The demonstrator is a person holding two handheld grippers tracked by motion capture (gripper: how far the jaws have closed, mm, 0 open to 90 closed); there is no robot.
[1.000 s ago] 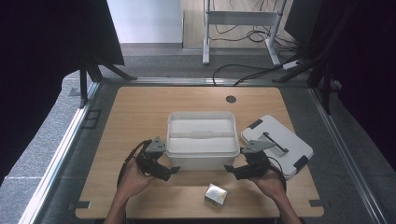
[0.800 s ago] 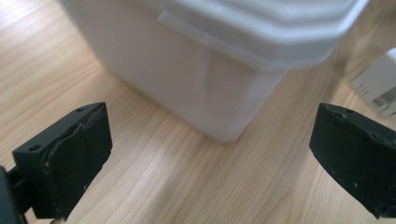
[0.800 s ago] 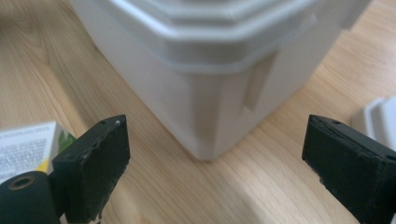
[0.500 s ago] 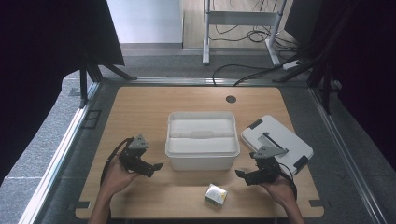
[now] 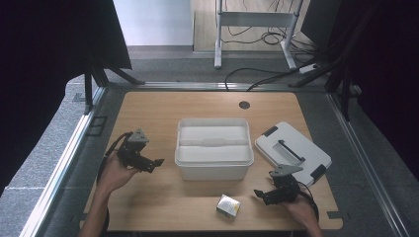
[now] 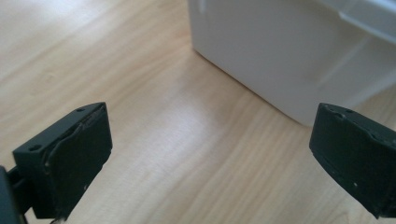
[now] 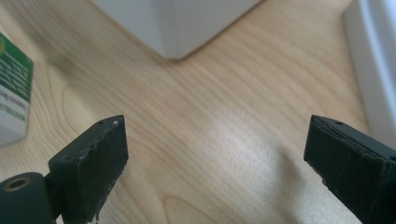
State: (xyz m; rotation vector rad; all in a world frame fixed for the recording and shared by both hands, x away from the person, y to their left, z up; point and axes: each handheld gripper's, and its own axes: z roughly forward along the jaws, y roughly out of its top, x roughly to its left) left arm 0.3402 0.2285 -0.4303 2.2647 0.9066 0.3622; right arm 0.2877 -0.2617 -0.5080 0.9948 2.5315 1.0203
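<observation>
Small carton (image 5: 229, 206) sits on tabletop (image 5: 163, 111) in front of white bin (image 5: 214, 148); right gripper (image 5: 260, 194) just beside it, jaws apart, empty. Left gripper (image 5: 157, 162) likewise. Straddle carton squarely before closing.

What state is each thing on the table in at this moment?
White bin: open, lid off, upright.
Lid: flat on the table, right of the bin.
Small box: on the table before the bin, untouched.
Left tool: open, nothing between the pads.
Right tool: open, nothing held, pointing toward the small box.
</observation>
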